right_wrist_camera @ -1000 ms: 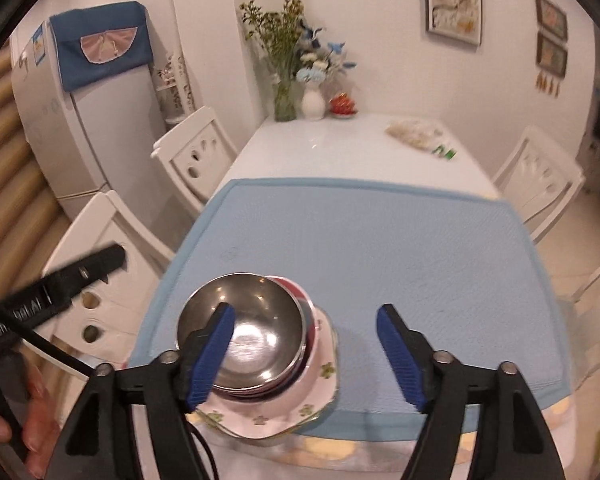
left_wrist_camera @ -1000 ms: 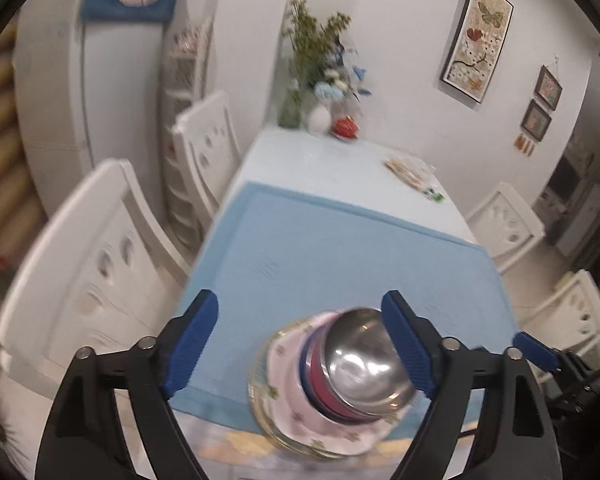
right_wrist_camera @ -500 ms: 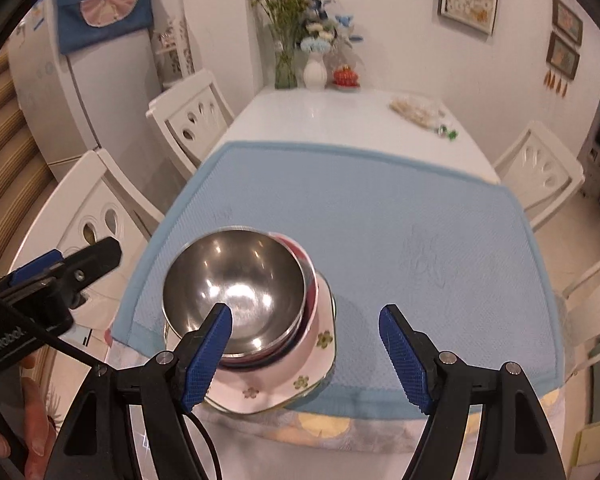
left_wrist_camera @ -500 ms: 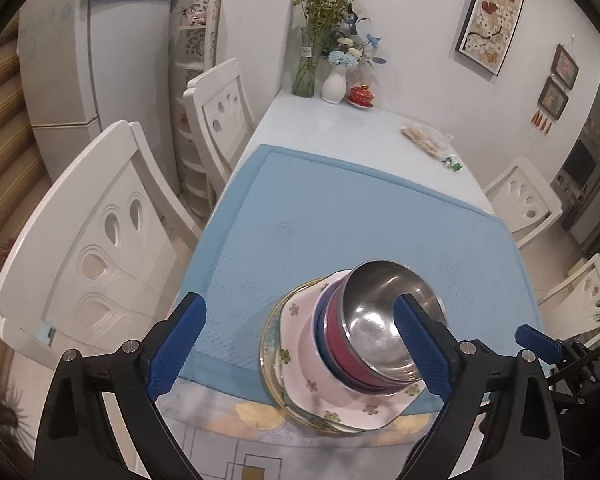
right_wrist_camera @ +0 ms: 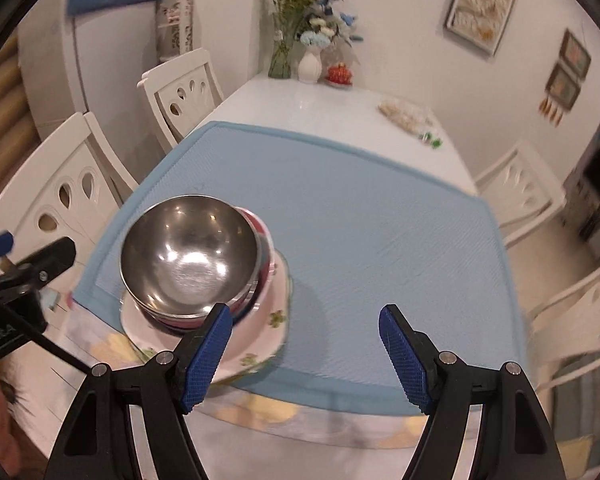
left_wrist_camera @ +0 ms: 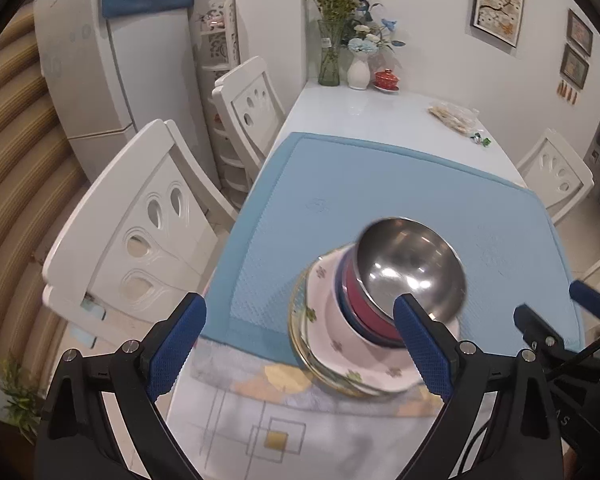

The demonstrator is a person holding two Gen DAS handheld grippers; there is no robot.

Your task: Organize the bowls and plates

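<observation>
Stacked dishes at the near edge of the blue mat (right_wrist_camera: 360, 208).
The steel bowl (right_wrist_camera: 188, 252) tops the floral plate (right_wrist_camera: 260, 328); my left gripper (left_wrist_camera: 300, 344) and right gripper (right_wrist_camera: 304, 350) both spread wide, holding nothing.

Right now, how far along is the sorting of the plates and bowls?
Barely started, by the look of it. The steel bowl sits nested in a red bowl on the flowered plate, one stack at the blue mat's near edge. Nothing is in hand: the left gripper and right gripper are empty, jaws apart. Separating the whole stack is left.
</observation>
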